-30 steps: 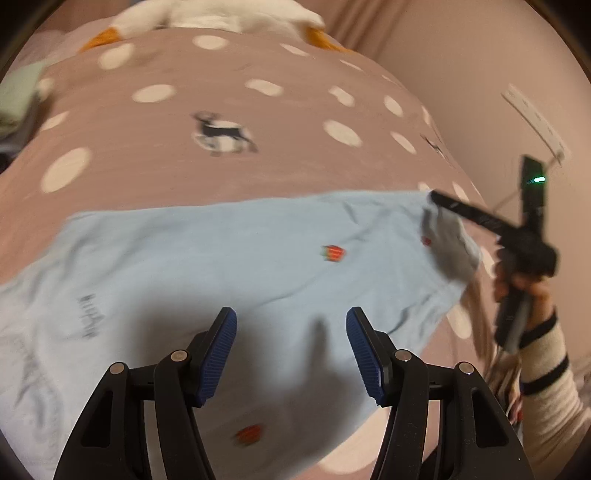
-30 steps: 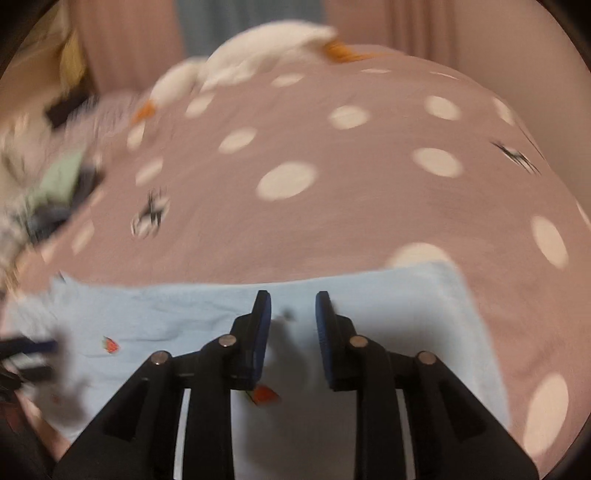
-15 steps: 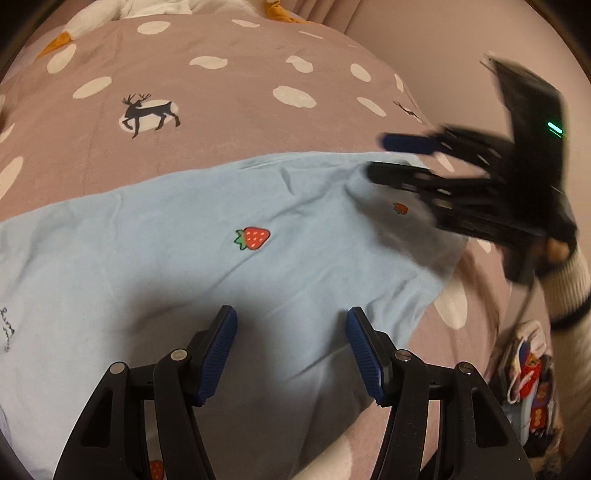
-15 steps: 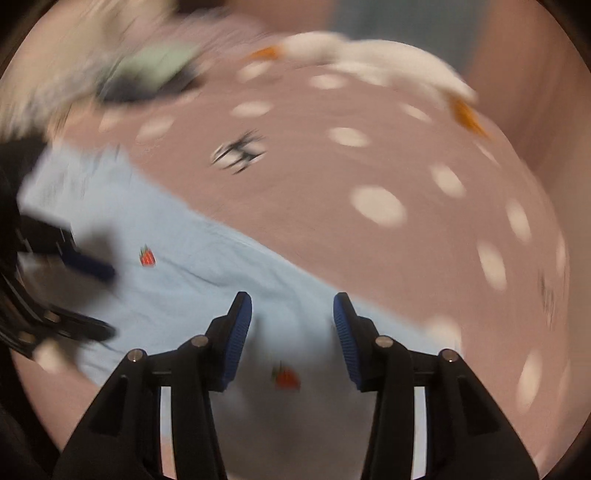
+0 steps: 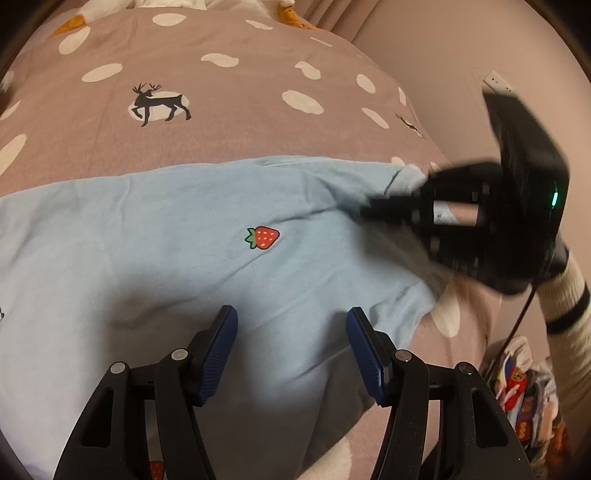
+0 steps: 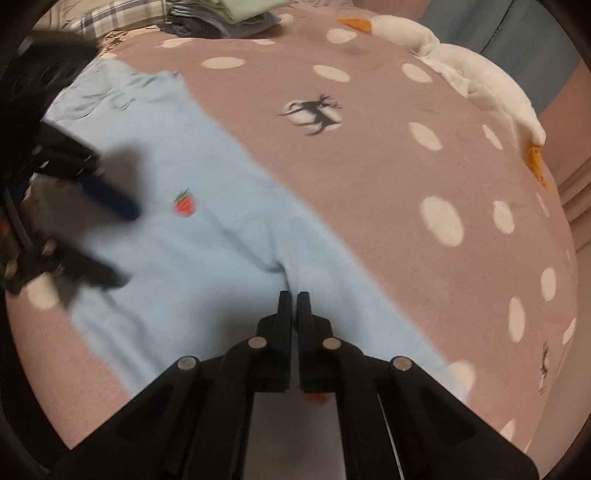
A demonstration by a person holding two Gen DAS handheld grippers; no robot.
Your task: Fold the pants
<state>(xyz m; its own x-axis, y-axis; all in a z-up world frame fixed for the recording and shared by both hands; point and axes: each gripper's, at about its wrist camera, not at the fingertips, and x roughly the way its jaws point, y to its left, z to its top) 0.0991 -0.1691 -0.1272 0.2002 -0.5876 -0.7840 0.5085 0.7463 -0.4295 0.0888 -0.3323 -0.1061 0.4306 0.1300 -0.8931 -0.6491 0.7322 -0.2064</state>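
Light blue pants (image 5: 177,236) with small strawberry prints lie flat across the brown spotted bedcover (image 5: 229,110); they also show in the right wrist view (image 6: 207,243). My left gripper (image 5: 291,325) is open and empty, just above the pants near their front edge. It shows blurred at the left of the right wrist view (image 6: 122,240). My right gripper (image 6: 294,295) is shut on a pinched ridge of the pants fabric. In the left wrist view it (image 5: 373,206) sits at the pants' right end, blurred.
A white plush goose (image 6: 476,77) lies along the far side of the bed. Folded clothes (image 6: 229,14) are stacked at the far left corner. A wall (image 5: 461,55) with a socket stands to the right, and clutter (image 5: 517,387) lies beside the bed.
My right gripper was open half a second ago and has shut on the pants fabric. It swung round towards the pants' right end. My left gripper stayed open and moved little.
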